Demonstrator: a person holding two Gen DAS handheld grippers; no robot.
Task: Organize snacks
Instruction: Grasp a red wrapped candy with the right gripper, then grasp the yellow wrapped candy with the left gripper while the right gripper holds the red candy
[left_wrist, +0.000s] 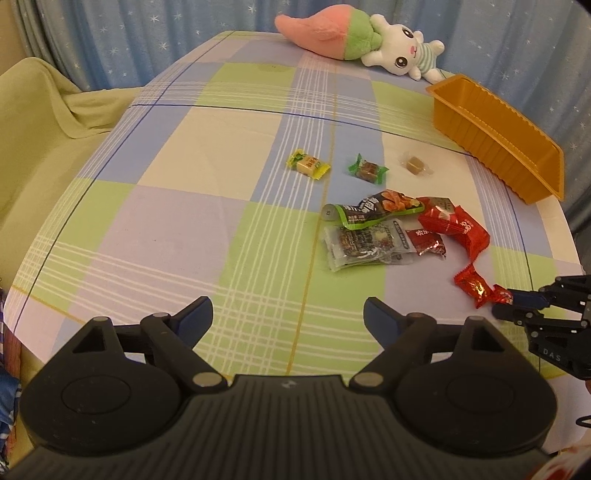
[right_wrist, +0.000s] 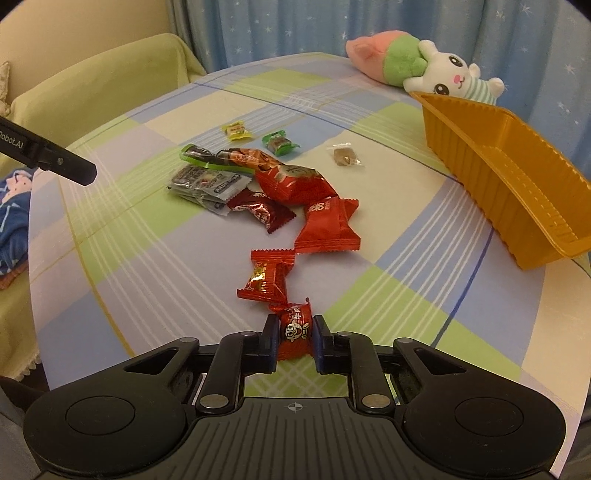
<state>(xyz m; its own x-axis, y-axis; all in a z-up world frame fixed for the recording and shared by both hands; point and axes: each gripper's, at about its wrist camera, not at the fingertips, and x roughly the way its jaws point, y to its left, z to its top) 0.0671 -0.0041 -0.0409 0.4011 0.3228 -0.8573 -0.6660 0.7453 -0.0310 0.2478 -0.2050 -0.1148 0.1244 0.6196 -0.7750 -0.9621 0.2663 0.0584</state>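
While the left gripper (left_wrist: 288, 315) is hovering spread wide over the checked tablecloth (left_wrist: 192, 236), the right gripper (right_wrist: 294, 338) is pinching a red candy (right_wrist: 295, 330) at the near end of the red snack chain, well short of the orange tray (right_wrist: 517, 177).

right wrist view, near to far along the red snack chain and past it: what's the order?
right gripper shut on the nearest red candy → small red packet → larger red packet → big red bag → green-wrapped candy → plush toy
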